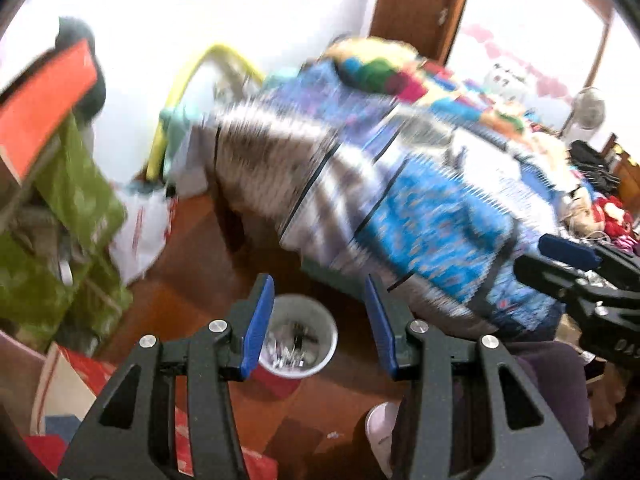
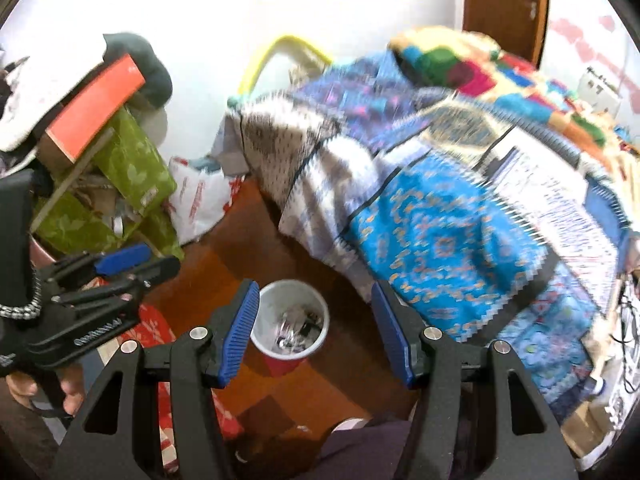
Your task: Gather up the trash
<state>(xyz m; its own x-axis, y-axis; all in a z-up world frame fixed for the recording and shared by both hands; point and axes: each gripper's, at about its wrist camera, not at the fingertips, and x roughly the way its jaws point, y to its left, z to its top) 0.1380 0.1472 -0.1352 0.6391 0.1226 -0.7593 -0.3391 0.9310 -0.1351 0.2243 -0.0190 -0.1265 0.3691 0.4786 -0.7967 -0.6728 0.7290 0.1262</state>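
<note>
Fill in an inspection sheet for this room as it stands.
Surface: wooden floor, partly bare.
Job's things: red cup upright on the floor, white inside, shiny scraps in it.
Clutter: green bags, orange box, white bag, red paper.
Grippers: left gripper and right gripper both open, empty, above the cup.
Cables: dark cords at the right edge.
Surroundings: bed under patterned blankets, door, fan.

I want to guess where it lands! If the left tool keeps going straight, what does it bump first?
Probably the red cup on the floor. It sits right between the left tool's open fingers, with nothing in front, though depth is hard to judge.
</note>
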